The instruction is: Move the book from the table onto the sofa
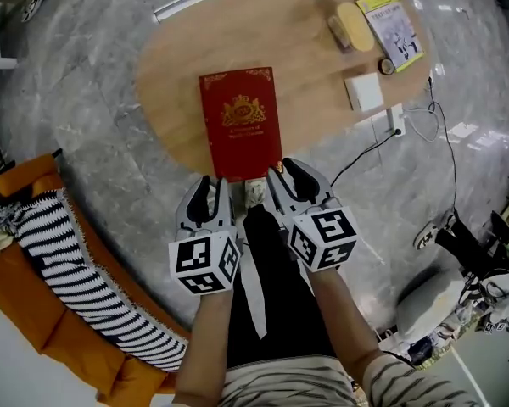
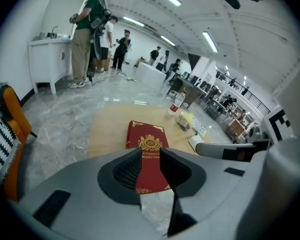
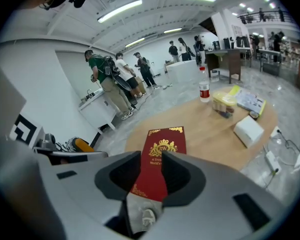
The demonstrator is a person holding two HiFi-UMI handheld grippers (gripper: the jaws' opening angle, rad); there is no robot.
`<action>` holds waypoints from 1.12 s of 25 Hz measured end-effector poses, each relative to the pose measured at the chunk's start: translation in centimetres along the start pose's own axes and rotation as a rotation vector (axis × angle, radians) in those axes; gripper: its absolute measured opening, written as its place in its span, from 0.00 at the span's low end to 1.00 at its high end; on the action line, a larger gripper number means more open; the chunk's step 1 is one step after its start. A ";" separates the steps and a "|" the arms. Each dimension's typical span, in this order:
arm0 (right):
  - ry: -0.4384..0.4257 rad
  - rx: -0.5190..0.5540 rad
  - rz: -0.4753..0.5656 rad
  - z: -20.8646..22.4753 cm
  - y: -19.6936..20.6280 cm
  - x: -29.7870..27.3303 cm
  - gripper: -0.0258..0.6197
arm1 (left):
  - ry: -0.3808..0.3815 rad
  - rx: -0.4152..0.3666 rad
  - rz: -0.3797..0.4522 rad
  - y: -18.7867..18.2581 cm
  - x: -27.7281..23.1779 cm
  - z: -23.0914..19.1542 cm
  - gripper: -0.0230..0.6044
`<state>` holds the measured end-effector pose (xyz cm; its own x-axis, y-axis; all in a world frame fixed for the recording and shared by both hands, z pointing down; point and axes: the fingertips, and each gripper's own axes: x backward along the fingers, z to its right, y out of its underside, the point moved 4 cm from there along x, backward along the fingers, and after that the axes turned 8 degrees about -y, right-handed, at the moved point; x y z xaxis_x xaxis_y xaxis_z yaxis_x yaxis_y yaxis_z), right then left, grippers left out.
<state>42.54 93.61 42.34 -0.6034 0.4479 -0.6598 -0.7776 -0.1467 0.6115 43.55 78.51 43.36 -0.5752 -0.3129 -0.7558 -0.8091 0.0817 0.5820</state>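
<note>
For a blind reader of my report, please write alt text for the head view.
A red book lies on an oval wooden table. The left gripper and right gripper hover at its near edge, jaws apart and empty; an orange sofa is at lower left.

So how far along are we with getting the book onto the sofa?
Nothing is done yet: the red book lies flat on the table. In hand: the left gripper and right gripper are open by its near edge, neither gripping. Remaining: grasp it, lift it, and set it on the orange sofa.
</note>
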 end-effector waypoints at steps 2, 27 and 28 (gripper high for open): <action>0.000 -0.016 -0.018 0.6 0.5 -0.6 0.24 | 0.008 0.039 -0.029 0.6 -0.8 -0.3 0.21; 0.034 -0.206 -0.235 7.9 6.6 -8.4 0.46 | 0.019 0.126 -0.288 5.9 -10.1 -3.9 0.43; 0.036 -0.209 -0.243 8.1 6.7 -8.7 0.46 | 0.024 0.127 -0.299 6.1 -10.4 -4.1 0.44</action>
<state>43.97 95.90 55.70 -0.3989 0.4613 -0.7925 -0.9168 -0.2189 0.3340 45.11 78.38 55.96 -0.3076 -0.3626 -0.8797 -0.9513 0.0999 0.2915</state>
